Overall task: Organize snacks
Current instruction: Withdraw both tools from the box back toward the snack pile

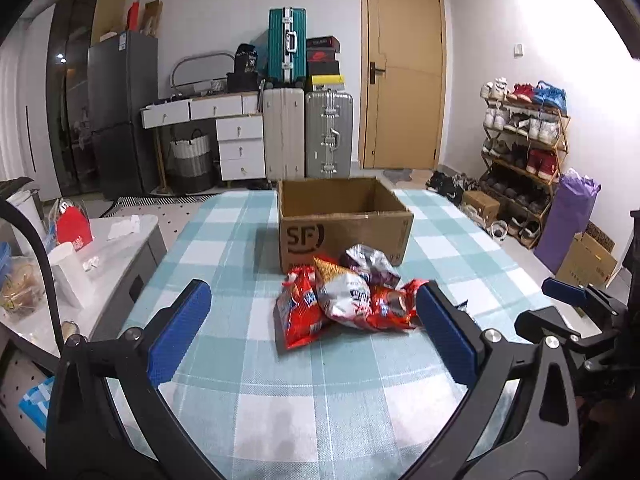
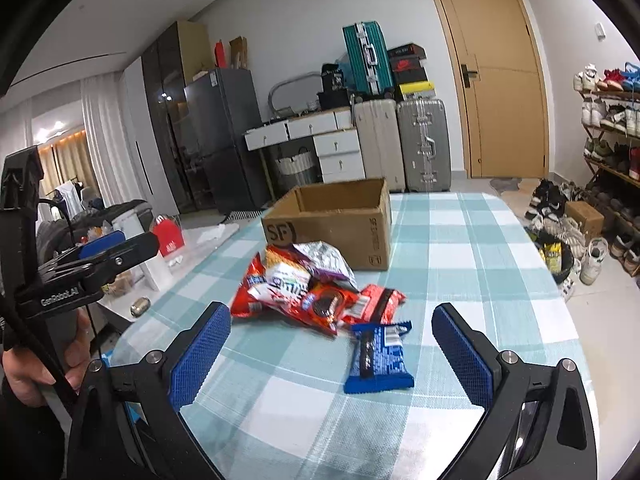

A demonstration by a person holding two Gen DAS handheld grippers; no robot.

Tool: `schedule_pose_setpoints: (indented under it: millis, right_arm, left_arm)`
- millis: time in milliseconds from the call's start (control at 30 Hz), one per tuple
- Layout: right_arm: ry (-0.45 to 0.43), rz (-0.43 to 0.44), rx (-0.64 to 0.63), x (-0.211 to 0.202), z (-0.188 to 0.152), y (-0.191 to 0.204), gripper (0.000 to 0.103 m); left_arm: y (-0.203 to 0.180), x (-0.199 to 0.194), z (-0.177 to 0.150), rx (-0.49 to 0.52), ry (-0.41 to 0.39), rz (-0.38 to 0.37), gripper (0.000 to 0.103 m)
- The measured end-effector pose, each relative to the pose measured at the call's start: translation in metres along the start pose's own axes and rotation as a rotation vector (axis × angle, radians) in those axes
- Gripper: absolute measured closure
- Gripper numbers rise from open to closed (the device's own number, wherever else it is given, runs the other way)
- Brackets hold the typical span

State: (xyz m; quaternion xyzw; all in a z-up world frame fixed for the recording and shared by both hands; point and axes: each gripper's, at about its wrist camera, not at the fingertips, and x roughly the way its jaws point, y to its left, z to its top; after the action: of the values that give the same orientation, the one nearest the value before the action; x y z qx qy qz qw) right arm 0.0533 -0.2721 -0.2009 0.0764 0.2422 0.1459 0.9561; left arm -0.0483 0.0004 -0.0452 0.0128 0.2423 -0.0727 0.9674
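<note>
A: What sits nearest?

B: The left tool (image 1: 314,326), black-framed with blue ribbed pads, stands spread wide over the worktop (image 1: 320,420), which is covered in a teal-and-white checked cloth. Nothing lies between its pads. The right tool (image 2: 332,352), of the same build, also stands wide with nothing pressed.

A: And just past them?

B: From the right wrist view, a flat blue foil snack pack (image 2: 378,360) lies alone on the cloth between the right tool's two pads, touched by neither. Beyond it, toward the middle of the worktop, lies a heap of crinkled snack bags (image 1: 344,300): red foil ones, a white-and-orange one on top, and a silver-and-purple bag (image 1: 370,264) at the back.

A: Does the heap touch the blue pack?

B: A red bag's end comes right beside it; I cannot tell whether they touch.

A: Further on?

B: An open brown cardboard box (image 1: 344,224) printed "SF" stands upright just behind the heap, near the far edge of the worktop. Its inside looks bare as far as either view shows.

A: And behind?

B: Off the worktop, three hard suitcases (image 1: 308,132) stand by the wall beside a tan wooden door (image 1: 404,68).
</note>
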Motion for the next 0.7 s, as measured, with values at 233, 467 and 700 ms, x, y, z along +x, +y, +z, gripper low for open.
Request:
schedule_pose_setpoints:
  millis: [233, 467, 700]
  right_arm:
    - [0.052, -0.012, 0.016, 0.026, -0.005, -0.013, 0.001]
    - [0.094, -0.032, 0.024, 0.045, -0.011, -0.023, 0.001]
    - [0.152, -0.044, 0.028, 0.068, -0.020, -0.030, 0.001]
  left_arm:
    - [0.000, 0.040, -0.009, 0.004, 0.052, -0.025, 0.001]
    - [0.010, 0.067, -0.014, -0.038, 0.083, -0.051, 0.001]
    - [0.013, 0.091, -0.025, -0.060, 0.118, -0.053, 0.001]
